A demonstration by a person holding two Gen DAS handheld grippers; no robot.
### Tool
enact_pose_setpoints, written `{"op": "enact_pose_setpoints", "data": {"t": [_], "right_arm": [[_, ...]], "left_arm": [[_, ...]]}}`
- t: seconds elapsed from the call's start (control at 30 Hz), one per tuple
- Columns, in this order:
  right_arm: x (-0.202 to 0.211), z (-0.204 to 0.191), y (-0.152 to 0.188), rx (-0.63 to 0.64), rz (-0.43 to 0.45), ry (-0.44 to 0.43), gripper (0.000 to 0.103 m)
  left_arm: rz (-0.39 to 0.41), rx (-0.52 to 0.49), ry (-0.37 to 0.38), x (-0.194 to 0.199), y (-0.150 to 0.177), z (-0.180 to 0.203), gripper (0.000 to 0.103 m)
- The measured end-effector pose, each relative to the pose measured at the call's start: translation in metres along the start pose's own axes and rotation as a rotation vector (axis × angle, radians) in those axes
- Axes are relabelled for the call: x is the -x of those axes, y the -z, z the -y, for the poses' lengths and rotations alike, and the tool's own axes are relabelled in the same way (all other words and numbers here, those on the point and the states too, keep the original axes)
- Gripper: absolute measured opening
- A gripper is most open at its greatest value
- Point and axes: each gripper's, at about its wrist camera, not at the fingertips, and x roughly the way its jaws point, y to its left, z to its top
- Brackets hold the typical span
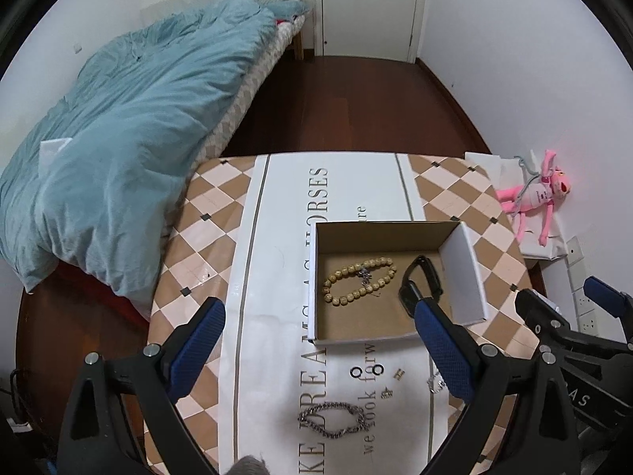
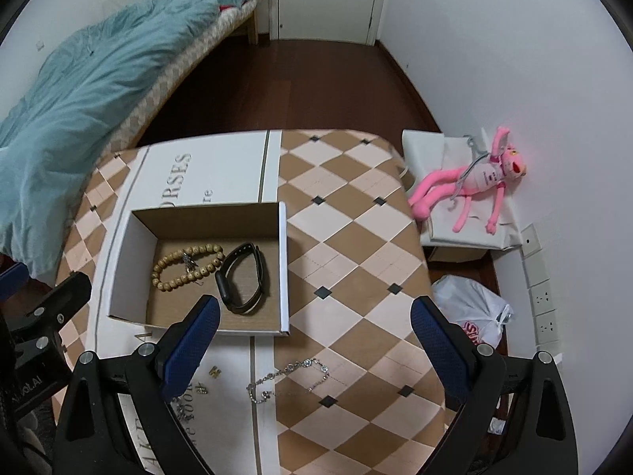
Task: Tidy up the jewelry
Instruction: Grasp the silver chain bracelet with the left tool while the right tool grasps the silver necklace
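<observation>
An open cardboard box (image 1: 463,273) (image 2: 283,261) on the table holds a wooden bead bracelet (image 1: 358,281) (image 2: 186,267) and a black wristband (image 1: 421,281) (image 2: 241,281). In front of it lie a silver chain bracelet (image 1: 332,419), two black rings (image 1: 366,371), small earrings (image 1: 397,375) (image 2: 215,372) and a thin silver bracelet (image 2: 289,378). My left gripper (image 1: 320,340) is open and empty above the chain bracelet. My right gripper (image 2: 314,336) is open and empty above the thin bracelet; it also shows in the left wrist view (image 1: 569,297).
The table (image 2: 356,237) has a checkered cloth with a white printed mat (image 1: 285,206). A bed with a blue duvet (image 1: 118,126) stands left. A pink plush toy (image 2: 474,182) on a white box and a plastic bag (image 2: 474,312) lie right, by the wall.
</observation>
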Motion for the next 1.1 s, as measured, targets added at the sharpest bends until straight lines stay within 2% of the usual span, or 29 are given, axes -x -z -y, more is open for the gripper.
{"op": "enact_pose_setpoints", "data": {"t": [0.27,0.37,0.47,0.57,0.7,0.87,1.1], "right_arm": [[0.053,0.008,0.013,-0.017,0.084,-0.028,0.098],[0.070,0.011,0.020,-0.026,0.104,-0.050,0.098],[0.076,0.015,0.029,-0.039,0.096,-0.069,0.098],[0.062,0.019,0.044,-0.051,0.045,-0.078,0.098],[0.024,0.024,0.068,-0.081,-0.047,-0.108,0.098],[-0.023,0.024,0.101,-0.105,-0.152,-0.129,0.098],[-0.051,0.036,0.122,-0.144,-0.176,-0.115,0.098]], "left_arm": [[0.045,0.007,0.018,0.040,0.010,-0.001,0.098],[0.056,0.014,0.002,0.052,0.014,-0.003,0.098],[0.088,0.010,-0.025,0.060,0.023,-0.005,0.098],[0.082,0.011,-0.043,0.053,0.036,-0.009,0.098],[0.011,0.011,-0.078,0.023,0.061,-0.017,0.098],[-0.116,0.047,-0.092,-0.026,0.094,-0.030,0.098],[-0.236,0.111,-0.012,-0.074,0.128,-0.037,0.097]]}}
